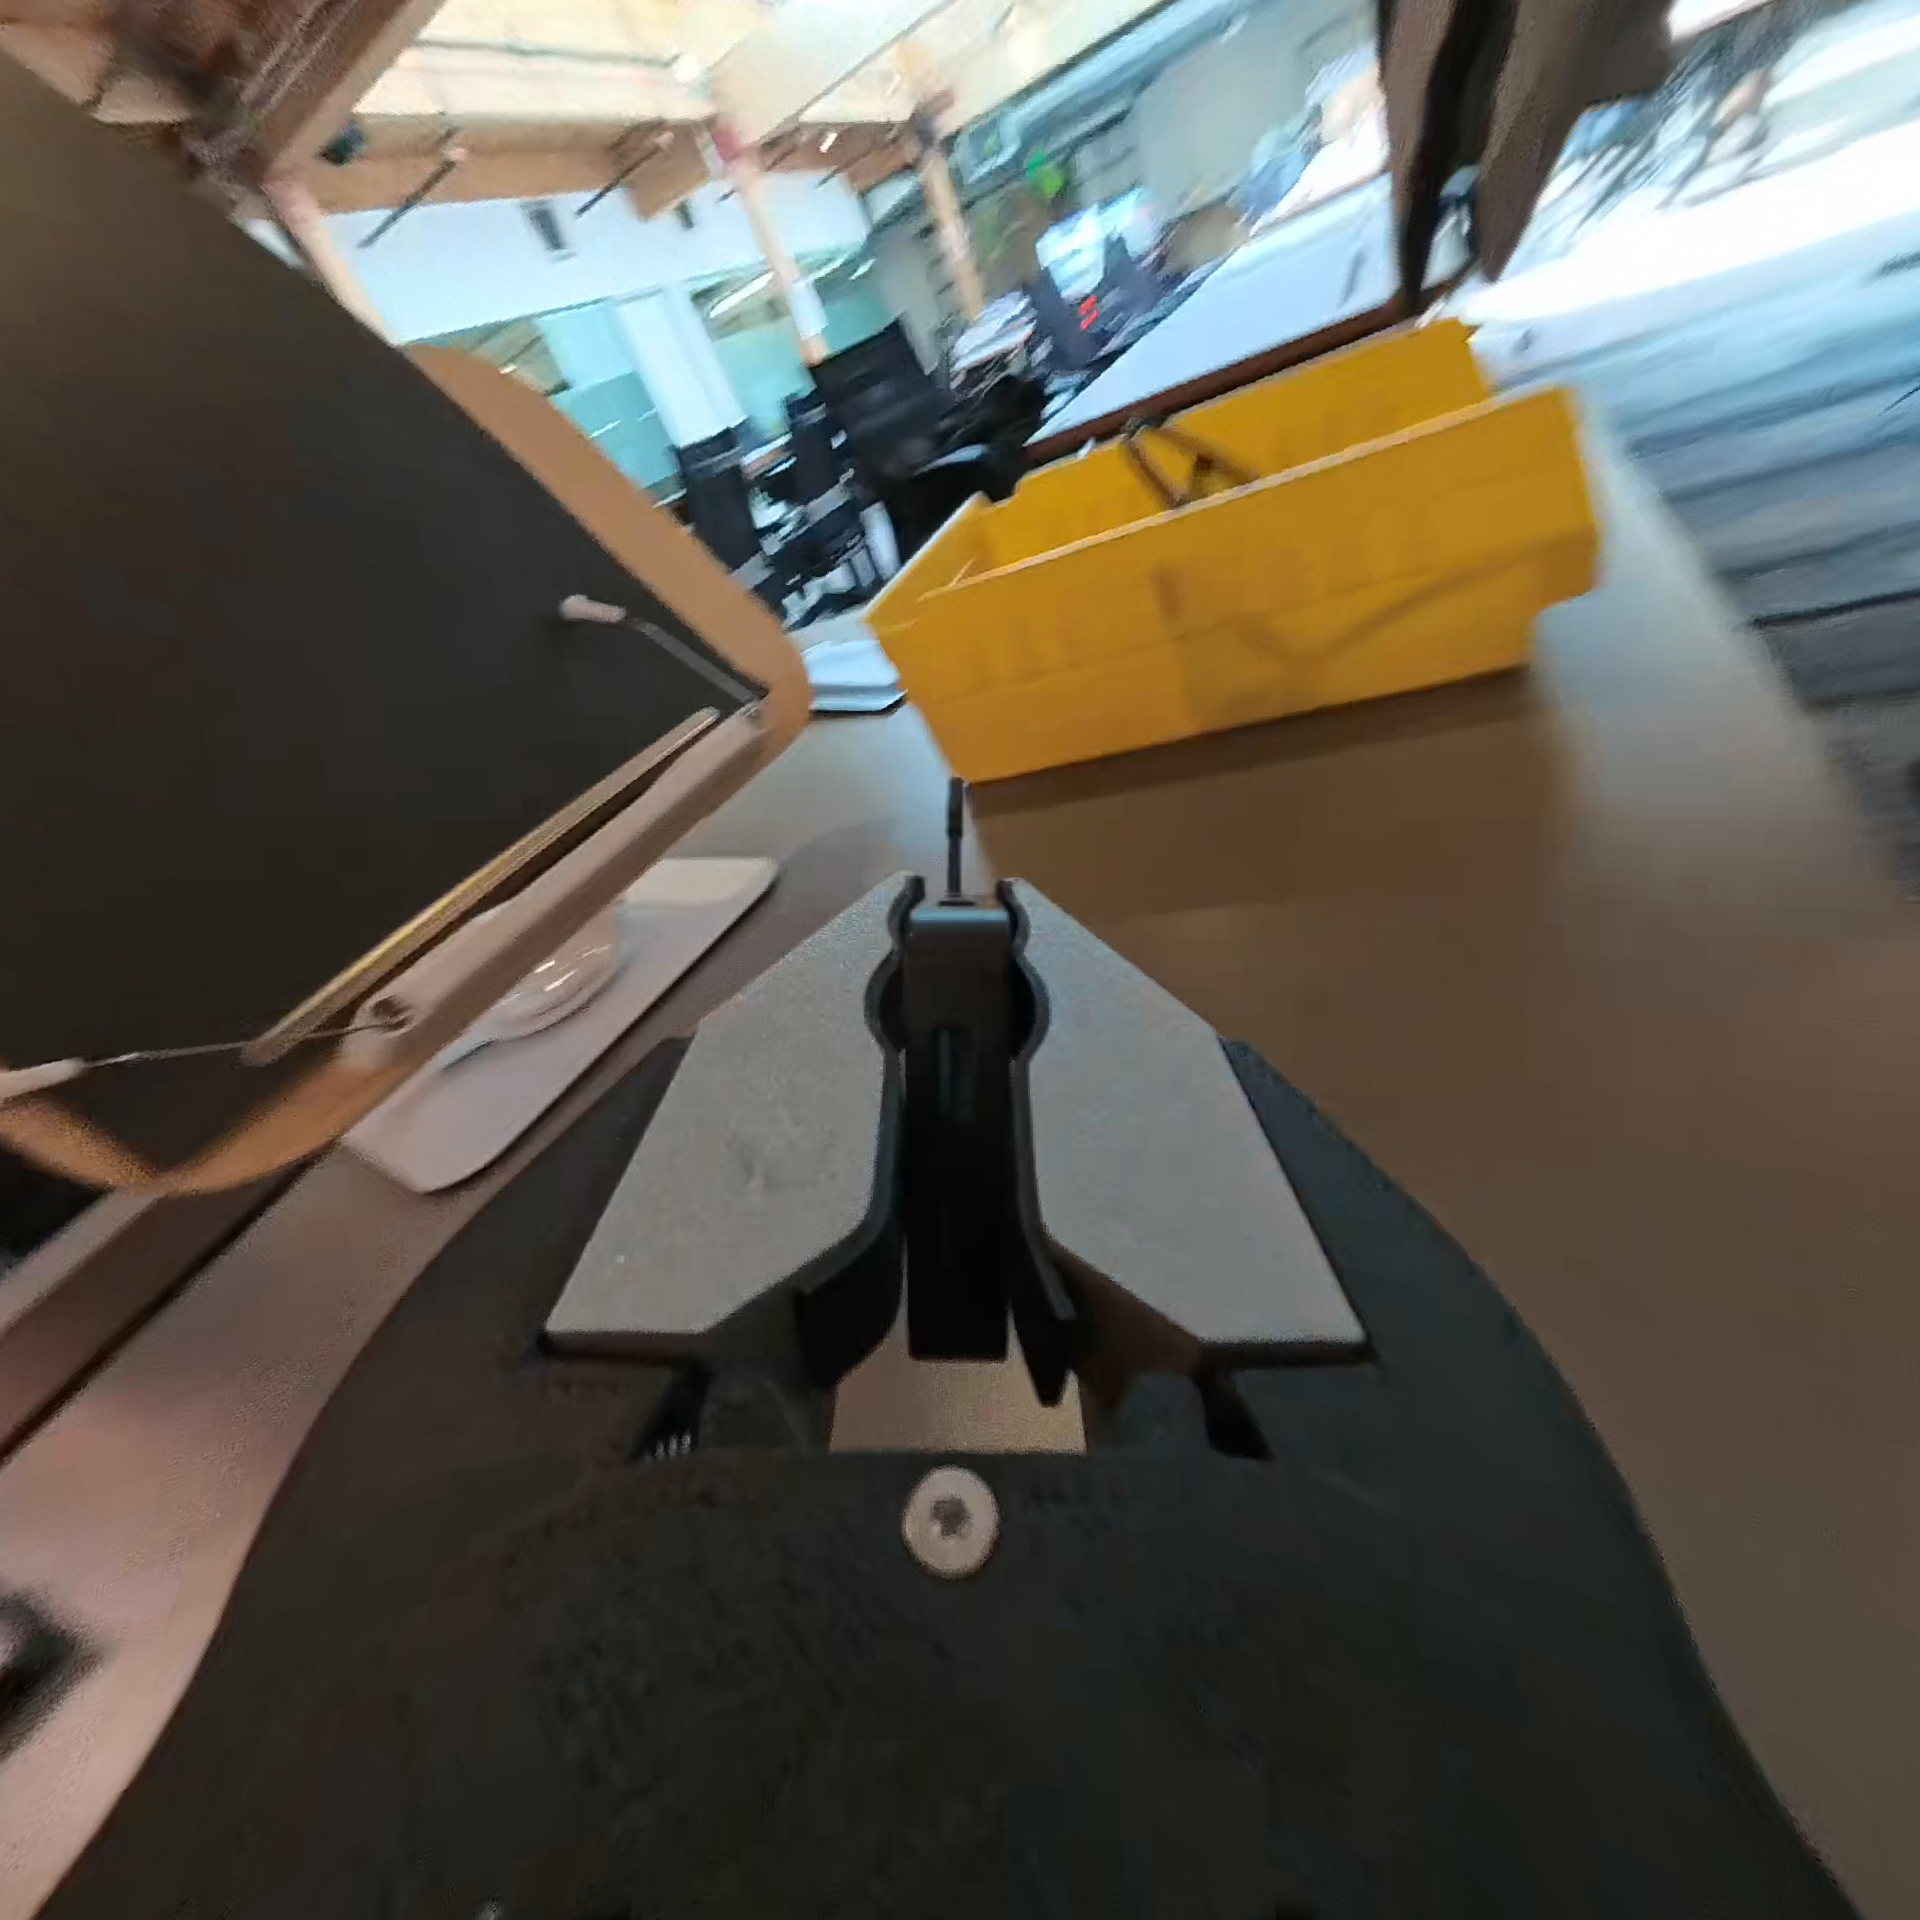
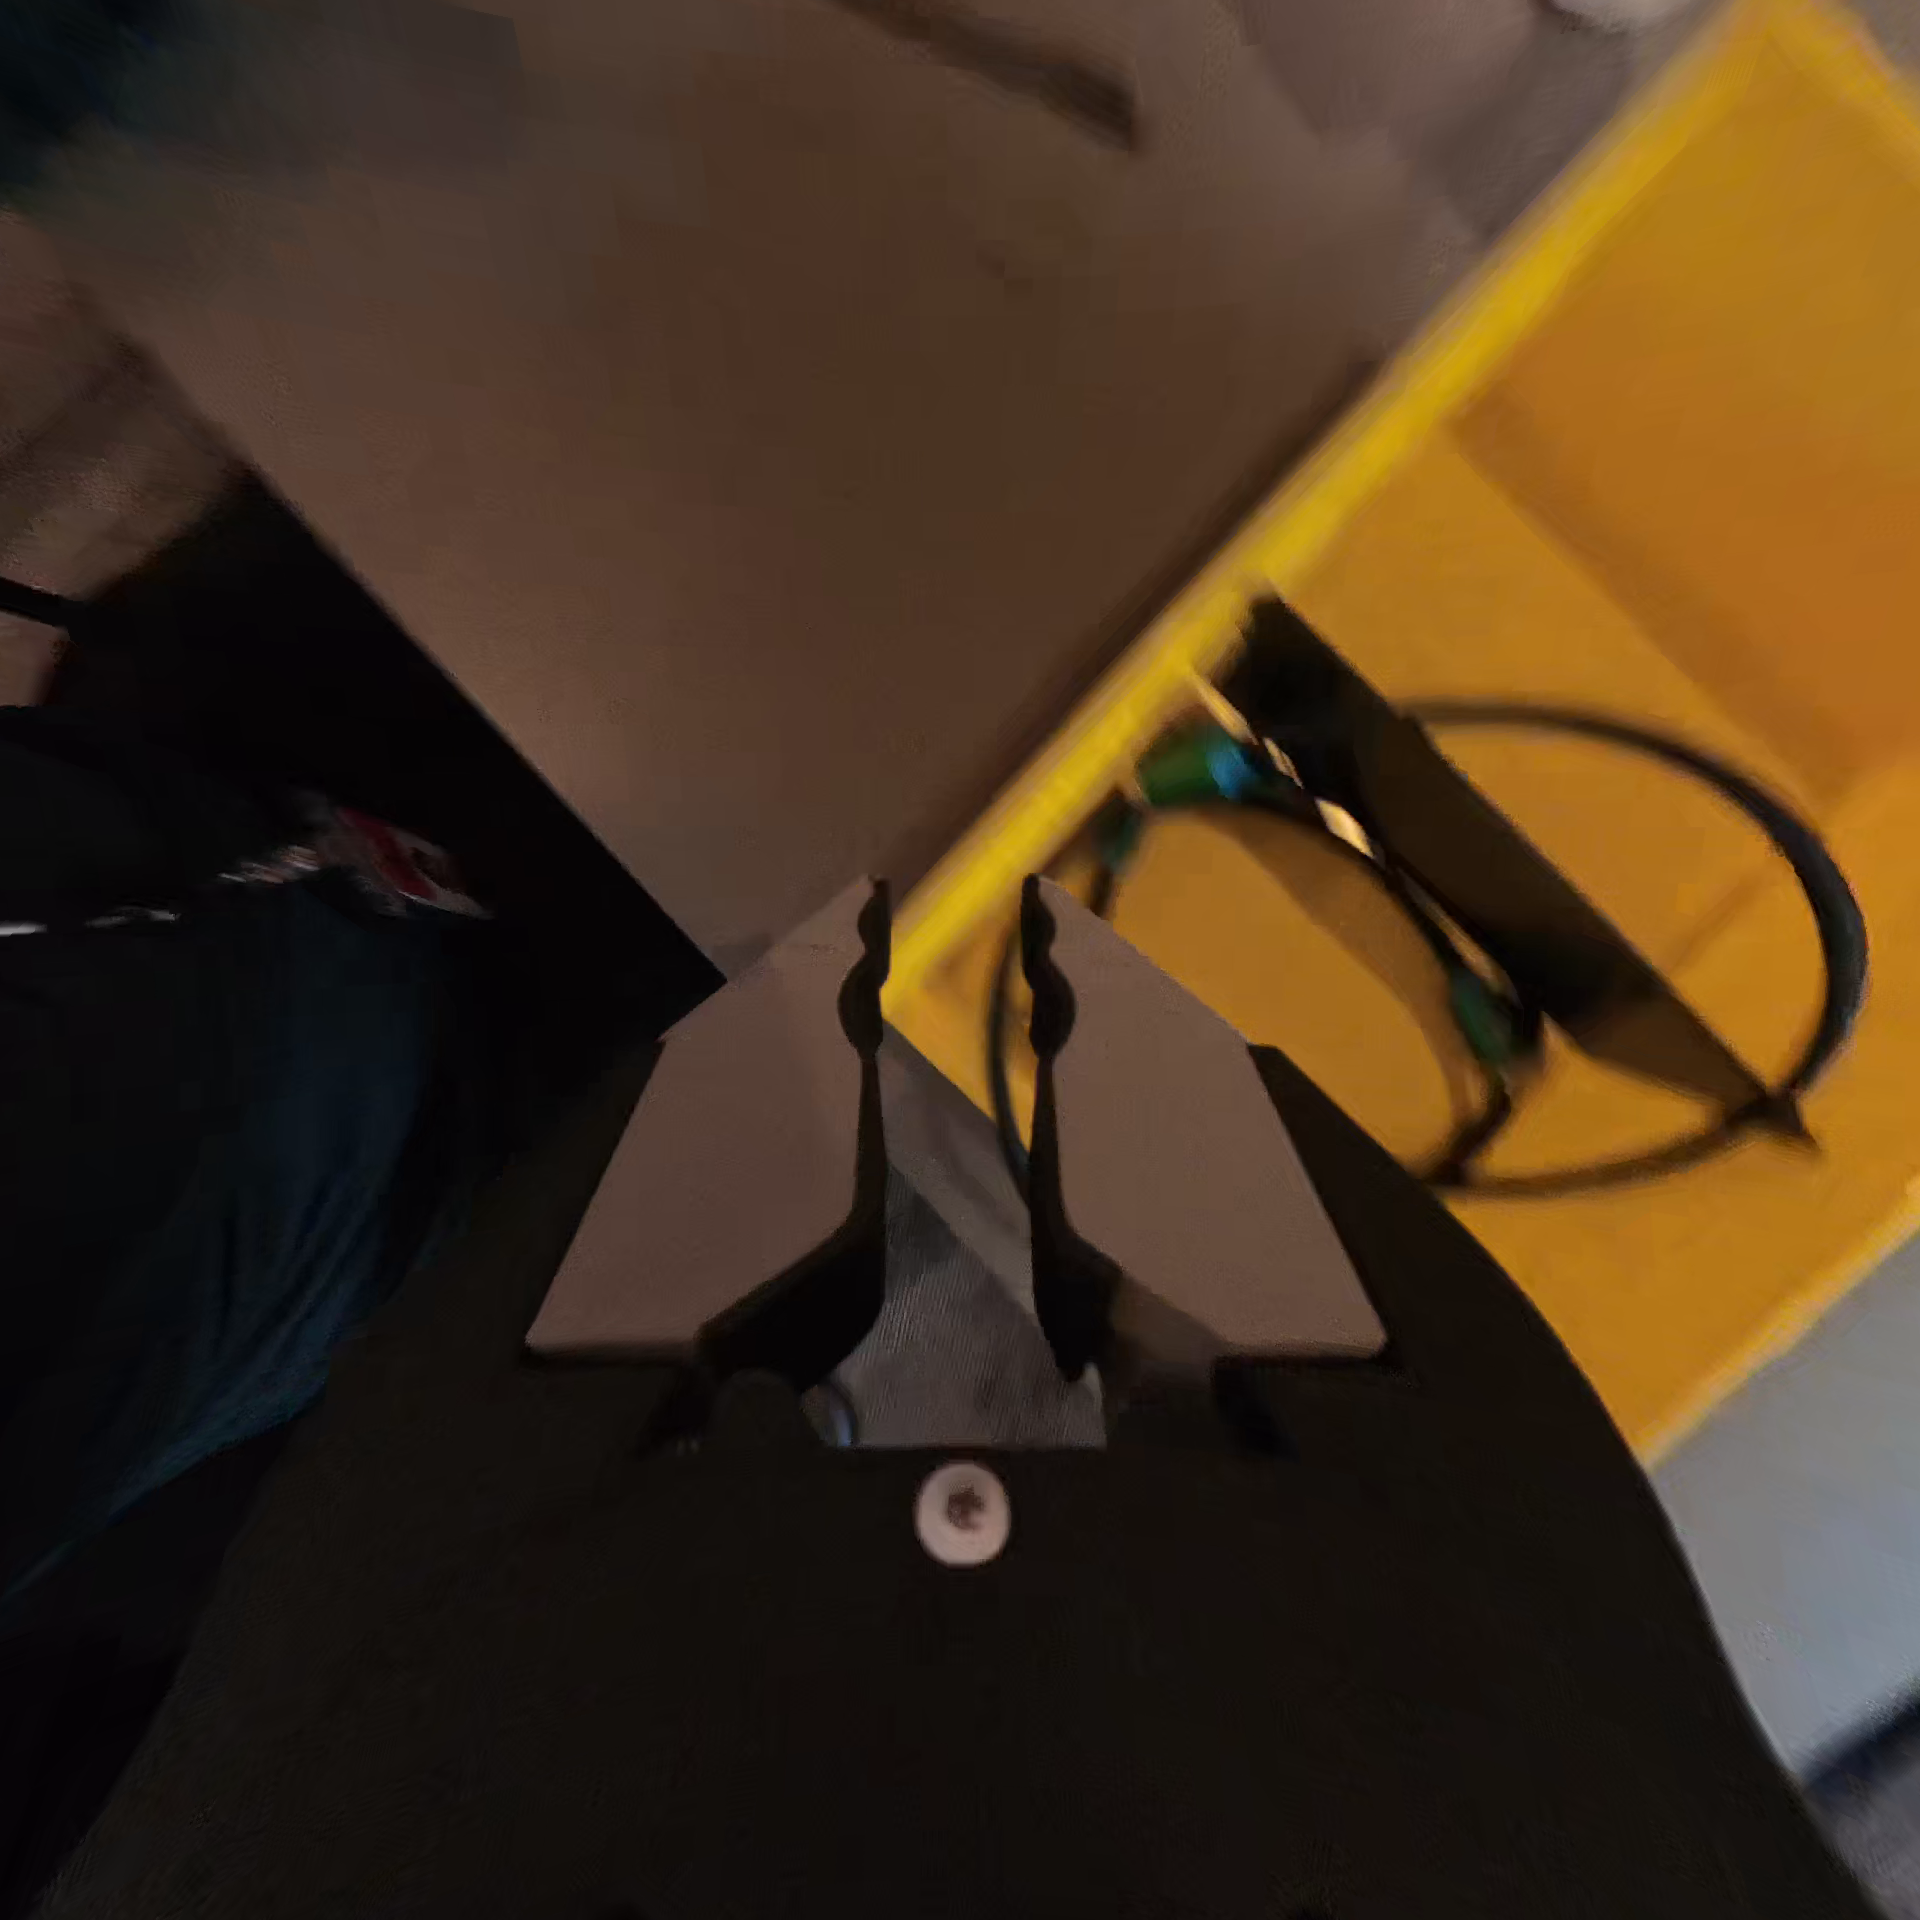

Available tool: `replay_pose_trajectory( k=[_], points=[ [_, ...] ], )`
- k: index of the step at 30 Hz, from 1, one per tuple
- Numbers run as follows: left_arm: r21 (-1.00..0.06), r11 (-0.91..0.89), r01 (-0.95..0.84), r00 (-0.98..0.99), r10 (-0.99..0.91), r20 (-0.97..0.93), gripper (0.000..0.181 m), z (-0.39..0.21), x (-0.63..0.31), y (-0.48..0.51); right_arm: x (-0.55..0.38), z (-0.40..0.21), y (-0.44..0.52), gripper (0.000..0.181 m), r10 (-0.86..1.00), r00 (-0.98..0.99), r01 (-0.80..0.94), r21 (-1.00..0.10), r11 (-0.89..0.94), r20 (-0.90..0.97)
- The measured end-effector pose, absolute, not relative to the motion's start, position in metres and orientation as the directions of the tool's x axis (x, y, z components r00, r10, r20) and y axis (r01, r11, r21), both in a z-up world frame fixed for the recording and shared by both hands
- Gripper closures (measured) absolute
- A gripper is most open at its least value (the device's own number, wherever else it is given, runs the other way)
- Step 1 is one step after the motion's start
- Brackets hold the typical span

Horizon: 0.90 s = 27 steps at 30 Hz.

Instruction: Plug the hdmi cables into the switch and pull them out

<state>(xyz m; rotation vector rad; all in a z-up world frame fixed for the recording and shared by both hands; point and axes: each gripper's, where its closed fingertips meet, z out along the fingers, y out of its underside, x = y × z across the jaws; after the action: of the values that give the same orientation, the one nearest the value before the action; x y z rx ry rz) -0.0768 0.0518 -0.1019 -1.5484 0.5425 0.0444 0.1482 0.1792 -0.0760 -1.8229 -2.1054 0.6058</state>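
My left gripper is shut on a black HDMI plug. The plug lies lengthwise between the fingers, and a thin black stub pokes out past the tips. The gripper is low over the brown table, short of the yellow bin. My right gripper is open and empty, with a narrow gap between the fingers, and hangs over the near rim of the yellow bin. Inside the bin lies a flat black switch box with looped black cables and green and blue connector ends. Both views are blurred.
A tilted monitor with a dark screen and a white base stands at the left in the left wrist view. Desks and chairs show far behind. A person's dark clothing fills the left of the right wrist view. My hands' fingertips stand some 25 cm from each other.
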Motion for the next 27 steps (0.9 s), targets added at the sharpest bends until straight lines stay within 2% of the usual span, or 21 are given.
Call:
replay_pose_trajectory(
  k=[4, 6, 14, 19, 21, 24, 27],
  points=[
    [-0.973, 0.081, -0.215, 0.838, -0.497, -0.227, 0.17, -0.095, -0.051, 0.038, 0.094, -0.042, 0.082, 0.148, 0.899, -0.434, 0.623, -0.739, 0.256, -0.055],
    [-0.979, 0.087, -0.184, 0.804, -0.56, -0.201, 0.17, -0.094, -0.04, 0.032, 0.065, -0.04, 0.052, 0.149, 0.879, -0.478, 0.531, -0.8, 0.279, -0.01],
    [-0.994, 0.112, -0.002, 0.714, -0.696, -0.08, 0.17, -0.077, -0.026, 0.014, -0.026, -0.122, 0.018, 0.131, 0.879, -0.474, 0.55, -0.761, 0.344, 0.055],
    [-0.995, 0.1, -0.025, 0.722, -0.686, -0.088, 0.169, -0.082, -0.023, 0.018, -0.048, -0.127, -0.008, 0.148, 0.849, -0.529, 0.456, -0.847, 0.272, -0.012],
    [-0.994, 0.102, -0.029, 0.714, -0.694, -0.093, 0.17, -0.082, -0.021, 0.018, -0.052, -0.124, -0.002, 0.168, 0.863, -0.504, 0.422, -0.869, 0.258, 0.011],
    [-0.997, 0.067, -0.04, 0.709, -0.701, -0.075, 0.169, -0.088, -0.018, 0.019, -0.047, -0.13, 0.004, 0.169, 0.864, -0.504, 0.459, -0.844, 0.277, 0.01],
    [-0.998, 0.056, -0.023, 0.774, -0.631, -0.053, 0.156, -0.089, -0.03, 0.028, -0.037, -0.124, 0.032, 0.169, 0.89, -0.434, 0.486, -0.795, 0.362, 0.141]
  ],
)
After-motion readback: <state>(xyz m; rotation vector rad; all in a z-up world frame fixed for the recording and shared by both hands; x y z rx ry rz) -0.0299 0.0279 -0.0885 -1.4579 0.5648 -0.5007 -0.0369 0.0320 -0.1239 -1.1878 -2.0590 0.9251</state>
